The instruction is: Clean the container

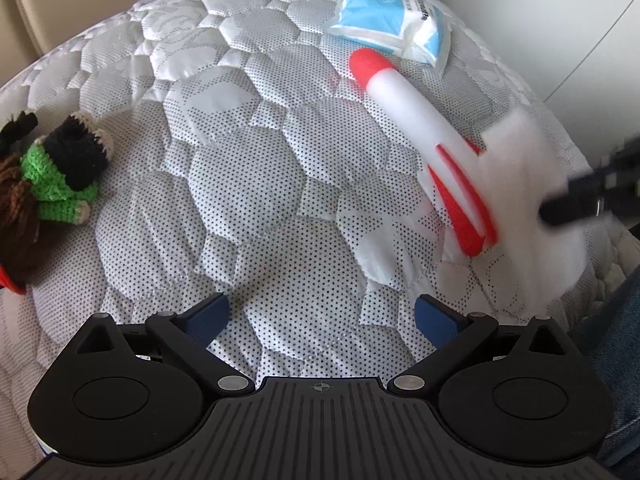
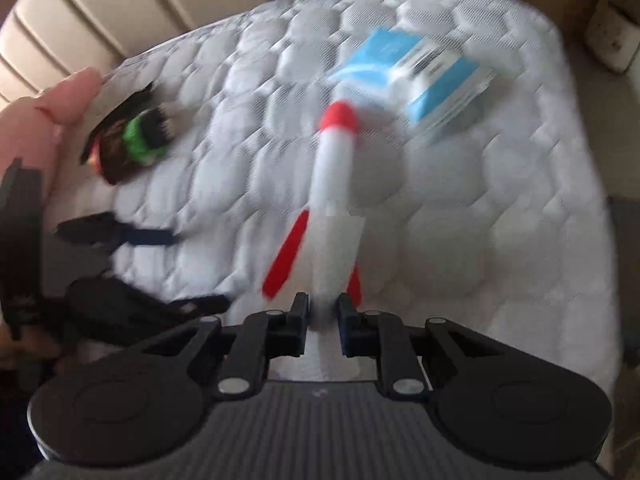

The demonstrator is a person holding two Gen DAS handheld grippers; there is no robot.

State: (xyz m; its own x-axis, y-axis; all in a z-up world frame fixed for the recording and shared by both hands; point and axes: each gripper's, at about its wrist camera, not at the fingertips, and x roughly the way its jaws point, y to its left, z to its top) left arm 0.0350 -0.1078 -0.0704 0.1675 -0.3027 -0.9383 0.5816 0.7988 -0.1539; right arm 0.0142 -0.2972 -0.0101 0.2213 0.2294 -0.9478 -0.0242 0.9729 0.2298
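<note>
A white foam rocket (image 1: 412, 120) with a red nose and red fins lies over the quilted mattress (image 1: 260, 160). My right gripper (image 2: 323, 312) is shut on the rocket (image 2: 334, 184) at its tail end; the view is blurred. In the left wrist view the right gripper's fingers (image 1: 576, 200) show at the right edge, by the rocket's white tail. My left gripper (image 1: 322, 314) is open and empty, low over the mattress. It also shows at the left of the right wrist view (image 2: 132, 248). No container is clearly in view.
A blue and white packet (image 1: 392, 20) lies at the far side, beyond the rocket's nose. A crocheted green, black and brown toy (image 1: 60, 176) lies at the left, with something red under it. A beige padded headboard (image 2: 100, 20) stands behind the mattress.
</note>
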